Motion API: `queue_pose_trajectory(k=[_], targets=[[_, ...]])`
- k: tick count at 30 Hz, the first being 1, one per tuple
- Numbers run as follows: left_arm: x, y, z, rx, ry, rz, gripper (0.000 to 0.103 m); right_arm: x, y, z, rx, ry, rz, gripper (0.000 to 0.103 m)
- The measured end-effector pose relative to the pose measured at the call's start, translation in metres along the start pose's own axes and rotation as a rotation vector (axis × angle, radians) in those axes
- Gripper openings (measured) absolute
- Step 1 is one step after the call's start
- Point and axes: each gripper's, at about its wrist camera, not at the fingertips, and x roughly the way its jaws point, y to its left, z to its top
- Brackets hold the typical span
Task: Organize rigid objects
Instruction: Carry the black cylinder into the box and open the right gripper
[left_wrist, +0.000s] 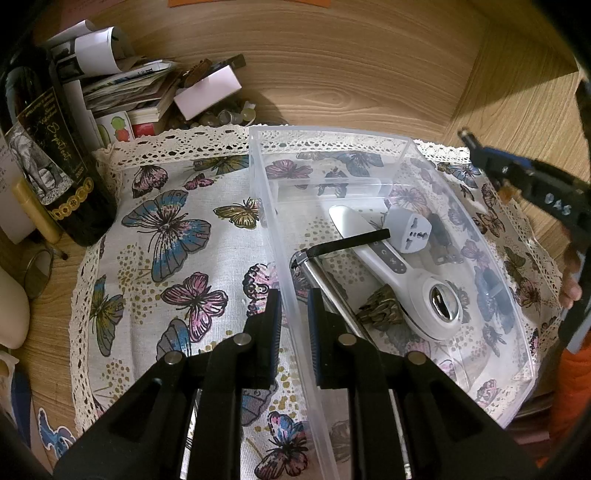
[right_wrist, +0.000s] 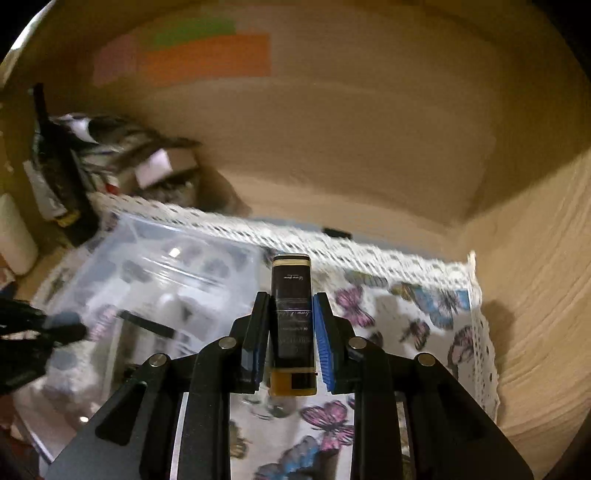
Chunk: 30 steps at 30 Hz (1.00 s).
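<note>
gripping a dark bottle (right_wrist: 291, 325) lengthwise, your right gripper (right_wrist: 291, 332) holds it above the butterfly cloth (right_wrist: 406, 306); your left gripper (left_wrist: 294, 317) clamps the clear bin (left_wrist: 280, 236) wall. the bin's contents blur on the right view.

bins 1 (left_wrist: 280, 236) | adapters 1 (left_wrist: 412, 229) | wine bottles 1 (left_wrist: 55, 155) | tools 2 (left_wrist: 295, 314)

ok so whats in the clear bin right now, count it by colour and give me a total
In the clear plastic bin, from the left wrist view:
white: 2, the handheld device and the travel plug adapter
black: 1, the flat black strip
silver: 1, the metal rod
bronze: 1, the small ridged ornament
total: 5
A dark shape behind the adapter is unclear, not counted.
</note>
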Motion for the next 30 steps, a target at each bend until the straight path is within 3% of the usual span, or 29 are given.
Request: queue_pose_trajectory(k=[8, 13, 22, 30], targets=[[0.0, 0.0, -0.001, 0.002, -0.003, -0.001, 0.014, -0.006, 0.034, 0.009, -0.076, -0.024, 0.086, 0.022], [0.0, -0.001, -0.002, 0.001, -0.005, -0.003, 0.014, 0.005, 0.059, 0.004, -0.119, 0.036, 0.154, 0.022], [-0.001, 0.0, -0.002, -0.003, -0.004, -0.007, 0.014, 0.034, 0.089, -0.009, -0.241, 0.159, 0.193, 0.022], [-0.001, 0.0, -0.001, -0.003, -0.004, -0.007, 0.014, 0.044, 0.086, -0.009, -0.213, 0.211, 0.204, 0.022]])
